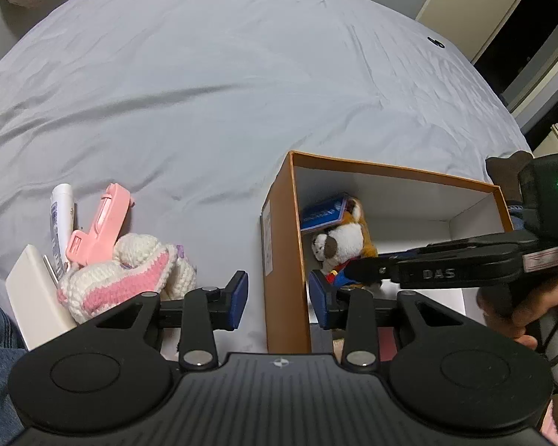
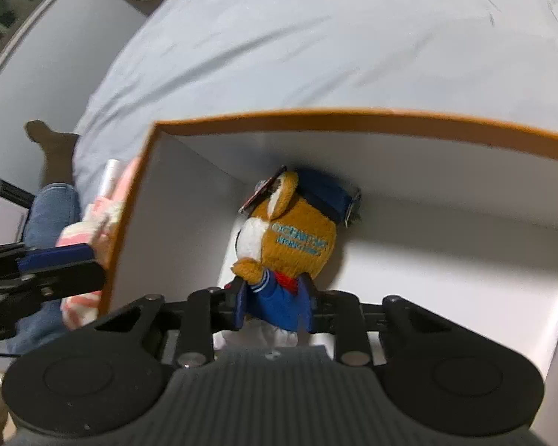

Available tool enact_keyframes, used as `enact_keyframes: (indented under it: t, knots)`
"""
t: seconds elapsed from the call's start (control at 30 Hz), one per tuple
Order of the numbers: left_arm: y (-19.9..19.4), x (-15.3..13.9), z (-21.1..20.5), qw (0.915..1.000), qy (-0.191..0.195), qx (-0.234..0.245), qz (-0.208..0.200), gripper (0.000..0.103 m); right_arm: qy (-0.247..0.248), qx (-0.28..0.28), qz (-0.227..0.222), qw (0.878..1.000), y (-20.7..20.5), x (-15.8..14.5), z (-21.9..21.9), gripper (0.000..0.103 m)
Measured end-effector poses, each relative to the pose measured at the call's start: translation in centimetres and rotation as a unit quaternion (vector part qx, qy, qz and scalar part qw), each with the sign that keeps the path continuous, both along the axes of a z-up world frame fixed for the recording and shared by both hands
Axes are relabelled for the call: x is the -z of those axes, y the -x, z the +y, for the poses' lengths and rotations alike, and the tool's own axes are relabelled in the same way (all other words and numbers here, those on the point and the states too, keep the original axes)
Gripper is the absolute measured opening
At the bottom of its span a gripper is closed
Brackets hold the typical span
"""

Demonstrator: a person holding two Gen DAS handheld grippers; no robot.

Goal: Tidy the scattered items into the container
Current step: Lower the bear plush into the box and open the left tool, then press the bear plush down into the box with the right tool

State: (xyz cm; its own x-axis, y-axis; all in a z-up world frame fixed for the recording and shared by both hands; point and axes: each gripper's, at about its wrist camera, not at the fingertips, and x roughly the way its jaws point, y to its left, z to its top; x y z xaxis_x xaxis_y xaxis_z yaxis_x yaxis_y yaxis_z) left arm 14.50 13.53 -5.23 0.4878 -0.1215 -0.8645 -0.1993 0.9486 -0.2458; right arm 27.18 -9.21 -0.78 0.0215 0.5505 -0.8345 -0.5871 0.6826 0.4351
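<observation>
right tool (image 2: 273, 306) is inside the orange box (image 2: 353, 120), its blue pads clamped on the blue-jacketed body of a plush dog (image 2: 297, 238). the dog lies on the white floor of the box near the far left corner, head towards the far wall, with teal lettering across its brown back and a dark blue cap against the wall. from the left wrist view the same dog (image 1: 344, 239) shows a white muzzle and a brown ear, and a blue packet (image 1: 323, 212) leans in the corner behind it. the person's hand (image 1: 532, 312) grips the handle of the right tool at the right edge of that view.

left tool (image 1: 279, 295) straddles the near left wall of the box (image 1: 282, 260), one blue pad outside over the bed and the other inside; the pads stand apart from the wall and press on nothing. the box sits on a pale grey bed sheet (image 1: 204, 93). to its left, still on the sheet, lies a cluster: a pink and white crocheted plush (image 1: 130, 278), a pink plastic clip (image 1: 100, 226) resting on it, a white tube (image 1: 59, 223) just behind, and a flat white box (image 1: 37, 297) at the near left.
</observation>
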Motion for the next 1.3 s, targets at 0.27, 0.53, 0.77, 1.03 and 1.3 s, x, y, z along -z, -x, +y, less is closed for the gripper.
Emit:
enact_keyframes:
  t: [0.27,0.53,0.77,1.03,1.3]
  knots:
    - [0.2,0.5,-0.2,1.0,0.004,0.002,0.006,0.039,-0.082,-0.023,-0.023,0.996,1.2,-2.9,-1.4,0.028]
    - [0.4,0.5,-0.4,0.9999,0.007,0.005,0.007,0.033,-0.128,0.012,0.044,0.991,-0.3,-0.3,-1.5,0.028]
    - [0.2,0.8,-0.7,0.9999,0.009,0.006,0.012,0.03,-0.102,0.024,0.059,0.993,-0.9,1.3,0.6,0.027]
    - [0.2,0.9,-0.8,0.9998,0.01,0.006,0.015,0.029,-0.04,-0.006,0.038,0.998,0.1,2.0,2.2,0.027]
    - [0.1,1.1,-1.0,0.9999,0.01,-0.005,0.013,0.029,-0.021,-0.022,0.022,0.999,0.8,1.4,2.1,0.028]
